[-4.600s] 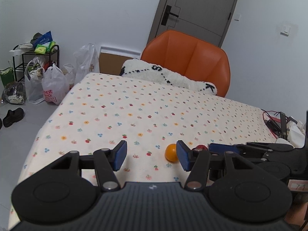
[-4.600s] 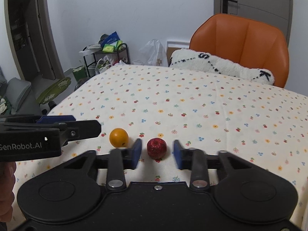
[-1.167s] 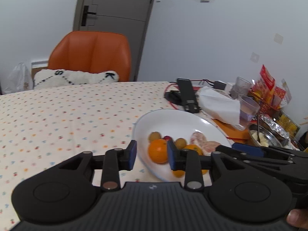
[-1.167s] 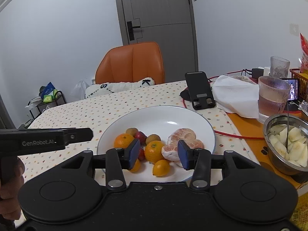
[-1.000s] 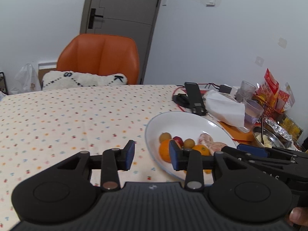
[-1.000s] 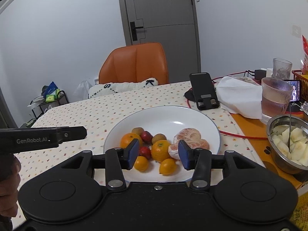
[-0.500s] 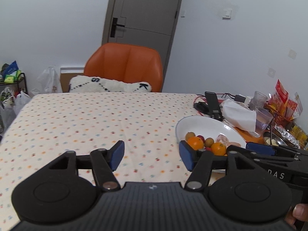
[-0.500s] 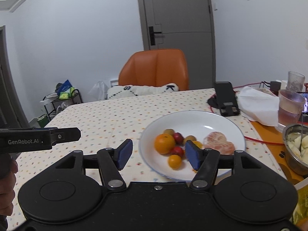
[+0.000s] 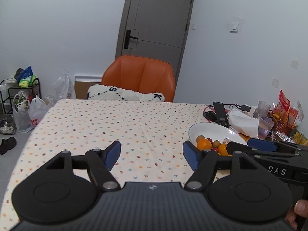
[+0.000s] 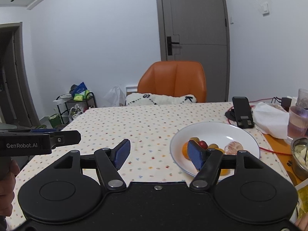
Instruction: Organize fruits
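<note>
Left gripper [image 9: 151,155]: jaws spread wide, blue pads [image 9: 113,154] well apart, nothing between them but bare tablecloth [image 9: 115,123]; it hangs above the table and touches nothing. Right gripper [image 10: 159,155]: jaws likewise spread wide, nothing held; from its own camera the right-hand blue pad [image 10: 194,157] overlaps the near left part of the white plate [image 10: 231,130], but whether it touches the plate or fruit cannot be told. The fruits lie together in the near-left part of that plate: 1 large orange [image 9: 204,144] at the left, small red fruit [image 10: 202,144] and small brown-green fruit [image 10: 213,146] just behind it, a smaller orange [image 9: 223,148] beside them, and a peeled citrus [image 10: 233,147] to their right; some pieces are hidden behind the gripper fingers. No fruit shows on the cloth outside the plate. Beyond the plate stand a black phone holder [image 10: 242,111], a crumpled white tissue [image 10: 271,119] and a ribbed glass [image 10: 297,121]; a steel bowl with cut pale pieces [image 10: 300,156] sits at the right edge. An orange chair [image 9: 140,77] with a white cushion [image 9: 125,93] stands at the far side of the table. A person's fingers [image 9: 300,207] grip the right gripper's handle.
</note>
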`<state>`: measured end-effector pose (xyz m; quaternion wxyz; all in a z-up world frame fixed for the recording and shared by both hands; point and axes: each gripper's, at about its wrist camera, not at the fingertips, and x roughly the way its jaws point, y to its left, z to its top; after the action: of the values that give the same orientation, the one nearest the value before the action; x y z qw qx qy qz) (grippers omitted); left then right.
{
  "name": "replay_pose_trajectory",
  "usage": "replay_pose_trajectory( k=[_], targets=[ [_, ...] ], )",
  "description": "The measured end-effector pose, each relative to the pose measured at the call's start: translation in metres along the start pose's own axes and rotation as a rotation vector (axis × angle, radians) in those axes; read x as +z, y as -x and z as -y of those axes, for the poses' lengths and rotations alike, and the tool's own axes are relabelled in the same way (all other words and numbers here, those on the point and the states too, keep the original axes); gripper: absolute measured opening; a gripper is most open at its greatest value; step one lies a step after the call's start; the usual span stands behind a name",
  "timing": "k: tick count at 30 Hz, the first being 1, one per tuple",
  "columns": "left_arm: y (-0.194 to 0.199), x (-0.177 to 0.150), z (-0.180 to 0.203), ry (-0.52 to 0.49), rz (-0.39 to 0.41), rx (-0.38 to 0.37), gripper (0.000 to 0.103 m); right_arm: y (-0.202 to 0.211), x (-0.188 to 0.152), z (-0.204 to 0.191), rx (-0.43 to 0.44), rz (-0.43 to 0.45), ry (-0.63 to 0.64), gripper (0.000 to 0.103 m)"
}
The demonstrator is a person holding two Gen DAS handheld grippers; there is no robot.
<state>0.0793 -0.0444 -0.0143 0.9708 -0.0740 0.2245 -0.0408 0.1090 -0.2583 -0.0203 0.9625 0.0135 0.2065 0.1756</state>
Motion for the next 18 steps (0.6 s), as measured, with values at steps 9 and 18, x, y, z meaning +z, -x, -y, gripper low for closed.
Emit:
replay_pose_trajectory(
  k=[9,18],
  targets=[
    [0.03,-0.004,-0.014,0.008,-0.004,0.067,0.085,0.013,0.001,-0.021,0.043,0.0,0.014,0.075],
    [0.055,-0.01,-0.028,0.017,-0.027,0.109,0.093,0.03,-0.001,-0.033,0.056,-0.008,0.017,0.096]
  ],
)
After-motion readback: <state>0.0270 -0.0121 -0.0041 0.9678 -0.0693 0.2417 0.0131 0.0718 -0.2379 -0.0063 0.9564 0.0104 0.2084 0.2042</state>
